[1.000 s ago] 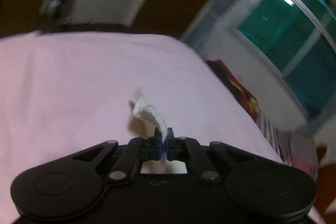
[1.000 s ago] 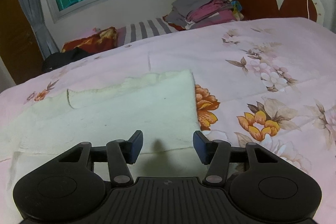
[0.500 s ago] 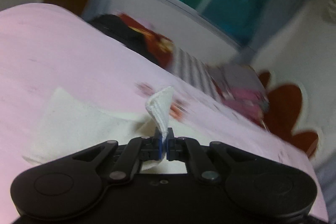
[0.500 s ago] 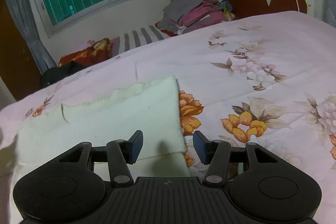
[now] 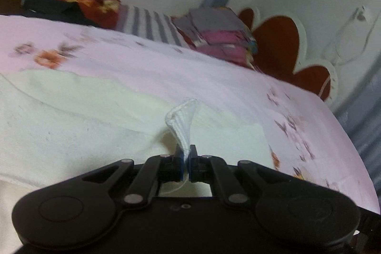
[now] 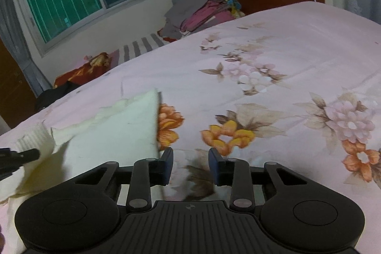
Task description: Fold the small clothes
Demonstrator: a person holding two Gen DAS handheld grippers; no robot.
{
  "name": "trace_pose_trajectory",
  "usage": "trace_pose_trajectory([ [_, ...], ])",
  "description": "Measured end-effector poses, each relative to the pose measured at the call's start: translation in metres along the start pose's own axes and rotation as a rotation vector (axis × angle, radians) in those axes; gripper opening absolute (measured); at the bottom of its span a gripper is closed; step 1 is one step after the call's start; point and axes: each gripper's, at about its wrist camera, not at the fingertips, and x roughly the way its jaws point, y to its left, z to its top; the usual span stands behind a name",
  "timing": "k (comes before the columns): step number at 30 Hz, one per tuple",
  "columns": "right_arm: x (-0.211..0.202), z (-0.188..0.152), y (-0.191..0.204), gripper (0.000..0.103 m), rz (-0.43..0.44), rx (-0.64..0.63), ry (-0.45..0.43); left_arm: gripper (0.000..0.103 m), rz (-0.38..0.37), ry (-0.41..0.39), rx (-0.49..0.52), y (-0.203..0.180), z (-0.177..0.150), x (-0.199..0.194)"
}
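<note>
Left wrist view: left hand-held gripper (image 5: 186,164) pinching white garment's (image 5: 71,125) ribbed corner (image 5: 182,125), mid-fold; right hand-held gripper (image 6: 190,166) closing, empty; fold unfinished.

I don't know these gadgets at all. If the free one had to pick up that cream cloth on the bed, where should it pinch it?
Probably the straight right edge of the cream cloth, near its front corner. That edge lies flat, bare and clear against the floral bedsheet, right beside the closing, empty right hand-held gripper, so coming from the right looks easiest. The left hand-held gripper already pinches a ribbed corner.
</note>
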Motion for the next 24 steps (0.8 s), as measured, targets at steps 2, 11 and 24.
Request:
trace_pose_trajectory([
  [2,-0.003,0.001,-0.007,0.034,-0.006,0.009,-0.002,0.003,-0.005,0.024,0.019,-0.011,-0.004,0.012],
  [11,-0.020,0.007,-0.004,0.057,0.034,-0.017,-0.039,0.064,-0.069,0.092,0.127,-0.038,-0.026,0.016],
  [24,0.034,0.001,0.074,0.044,0.275,-0.011,0.098,0.065,0.341,-0.100,0.070,0.102,-0.046,-0.116],
])
